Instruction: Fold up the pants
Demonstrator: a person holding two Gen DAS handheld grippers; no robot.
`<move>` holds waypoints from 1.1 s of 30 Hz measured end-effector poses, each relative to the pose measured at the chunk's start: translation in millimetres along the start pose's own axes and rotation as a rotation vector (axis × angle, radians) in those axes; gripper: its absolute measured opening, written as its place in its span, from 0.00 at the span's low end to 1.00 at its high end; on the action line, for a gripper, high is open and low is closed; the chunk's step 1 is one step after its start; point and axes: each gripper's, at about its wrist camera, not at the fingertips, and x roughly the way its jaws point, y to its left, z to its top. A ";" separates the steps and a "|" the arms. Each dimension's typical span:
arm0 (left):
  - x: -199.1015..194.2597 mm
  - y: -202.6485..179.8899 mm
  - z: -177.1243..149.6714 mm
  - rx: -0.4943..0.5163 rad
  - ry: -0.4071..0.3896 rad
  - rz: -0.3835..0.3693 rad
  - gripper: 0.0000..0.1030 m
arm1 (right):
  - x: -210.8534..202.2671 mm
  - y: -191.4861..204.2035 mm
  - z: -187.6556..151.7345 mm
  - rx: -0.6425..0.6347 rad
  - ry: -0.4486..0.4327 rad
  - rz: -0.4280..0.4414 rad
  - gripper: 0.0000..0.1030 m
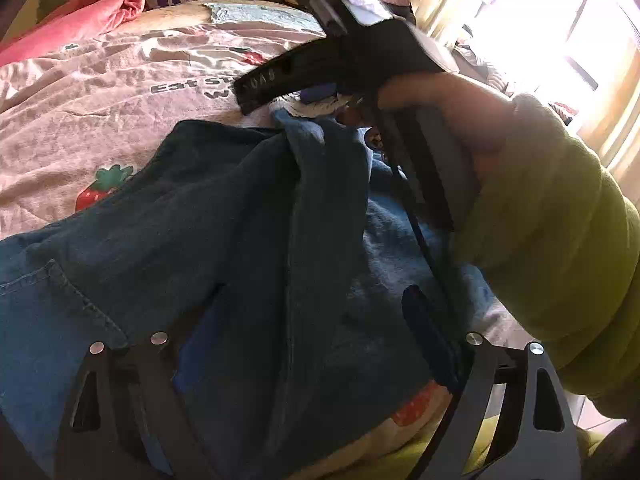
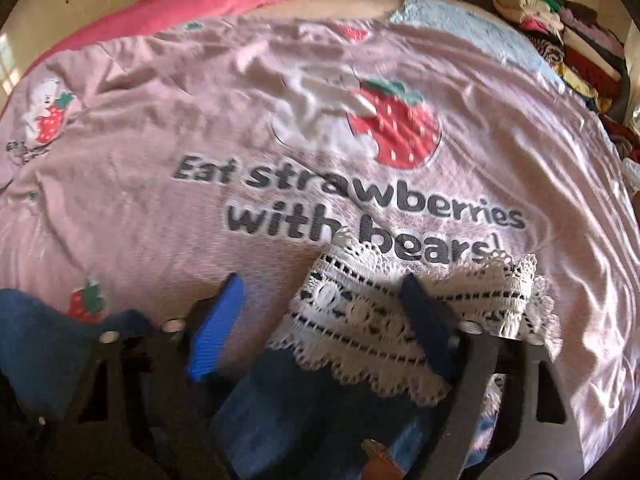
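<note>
Dark blue jeans (image 1: 240,240) lie rumpled on a pink strawberry bedspread (image 2: 160,184). One leg ends in a white lace hem (image 2: 360,320). My right gripper (image 2: 320,320) is down over that hem. The lace and denim lie between its blue pads (image 2: 216,328), with a gap left beside the left pad and lace draped against the right finger. In the left wrist view a hand in a green sleeve (image 1: 540,220) holds that tool. My left gripper (image 1: 310,348) hangs wide open above the jeans' middle, where a long fold (image 1: 296,220) runs.
A pink quilt (image 1: 80,12) and striped fabric lie at the bed's far side. A stack of folded clothes (image 2: 568,40) stands at the far right. A bright window (image 1: 560,32) is behind the right hand.
</note>
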 end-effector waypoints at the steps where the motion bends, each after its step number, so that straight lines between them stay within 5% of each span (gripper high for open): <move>1: 0.8 0.2 -0.4 0.000 0.002 -0.002 0.83 | 0.2 -4.4 -1.0 0.012 -0.010 0.005 0.41; 5: 0.8 2.5 0.4 0.000 -0.009 -0.016 0.83 | -12.7 -25.9 -5.2 0.068 -0.056 0.072 0.08; 16: 2.8 4.5 3.7 -0.016 -0.041 -0.016 0.83 | -96.9 -67.7 -37.5 0.205 -0.215 0.172 0.07; 21: 2.9 8.8 3.4 -0.024 -0.063 0.025 0.59 | -129.0 -83.9 -58.5 0.235 -0.251 0.153 0.07; 26: 0.9 5.6 1.9 0.021 -0.048 -0.001 0.06 | -149.1 -96.7 -82.8 0.287 -0.247 0.152 0.07; 33: -27.9 -8.3 -7.5 0.110 -0.079 -0.027 0.03 | -185.5 -107.0 -131.4 0.350 -0.246 0.142 0.07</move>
